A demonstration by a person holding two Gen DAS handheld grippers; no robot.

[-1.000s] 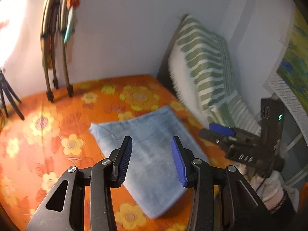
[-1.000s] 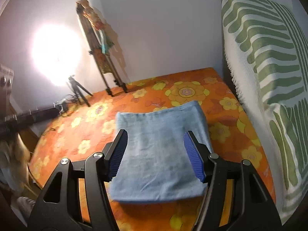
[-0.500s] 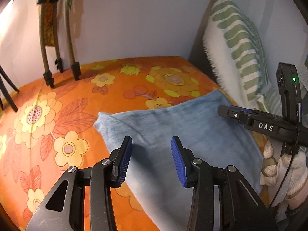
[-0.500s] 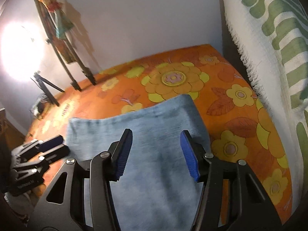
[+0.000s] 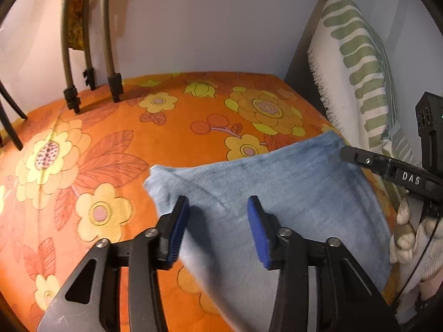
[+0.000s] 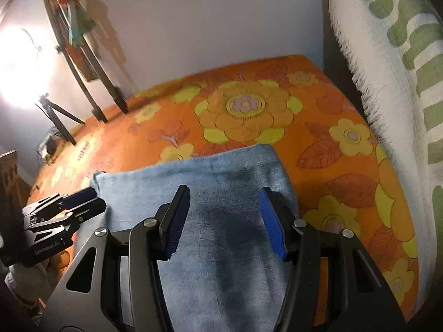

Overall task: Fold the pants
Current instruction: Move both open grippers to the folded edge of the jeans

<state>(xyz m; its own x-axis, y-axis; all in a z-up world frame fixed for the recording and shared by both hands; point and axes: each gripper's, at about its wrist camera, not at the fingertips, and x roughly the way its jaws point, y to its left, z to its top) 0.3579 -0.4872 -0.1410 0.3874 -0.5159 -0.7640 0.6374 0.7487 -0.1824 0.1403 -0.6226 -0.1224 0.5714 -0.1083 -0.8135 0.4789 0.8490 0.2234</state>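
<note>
Jaws of both grippers opening above folded pants (image 5: 290, 191).

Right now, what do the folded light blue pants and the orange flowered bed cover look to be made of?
Folded light blue pants: likely soft washed denim or brushed cotton, matte, with a faded, streaky surface. Orange flowered bed cover: probably printed woven cotton, matte and smooth, lying flat with few creases. Neither is certain.

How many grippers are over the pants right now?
2. The left gripper hangs over the left part of the folded pants, jaws opening; the right gripper over the right part, jaws opening too.
</note>
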